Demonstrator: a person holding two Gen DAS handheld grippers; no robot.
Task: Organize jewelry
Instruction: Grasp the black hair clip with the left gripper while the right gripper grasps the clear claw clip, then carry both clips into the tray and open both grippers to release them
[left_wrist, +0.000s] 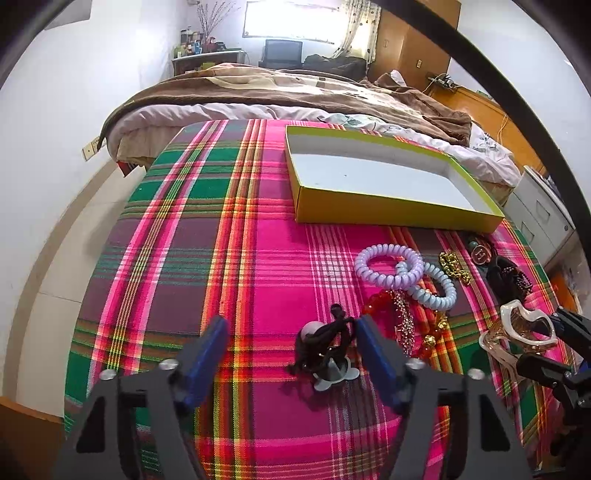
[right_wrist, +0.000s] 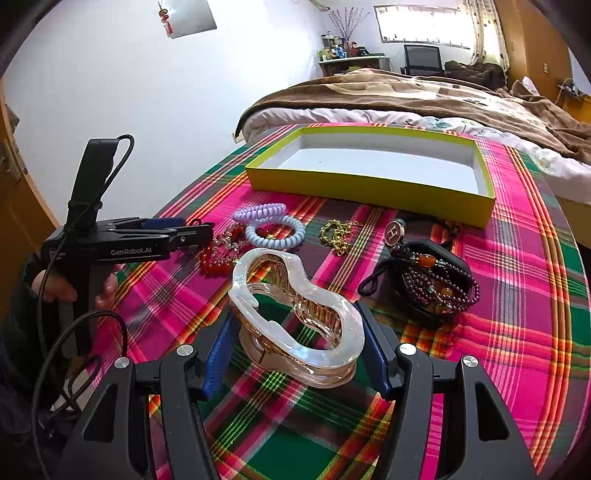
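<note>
A pearly white and amber hair claw (right_wrist: 295, 317) sits between the blue pads of my right gripper (right_wrist: 295, 347), which is shut on it just above the plaid cloth; the claw also shows in the left wrist view (left_wrist: 517, 332). My left gripper (left_wrist: 290, 347) is open, its pads either side of a black hair tie with a grey bead (left_wrist: 325, 350) lying on the cloth. An empty yellow-green box (left_wrist: 388, 177) (right_wrist: 369, 173) stands behind the jewelry.
Loose on the plaid table (left_wrist: 221, 258): purple (left_wrist: 388, 264) and blue coil ties (left_wrist: 436, 288), red beads (right_wrist: 218, 258), gold chain (right_wrist: 338, 230), round H pendant (right_wrist: 392, 230), black pouch with dark beads (right_wrist: 432, 291). A bed (left_wrist: 295, 92) lies beyond.
</note>
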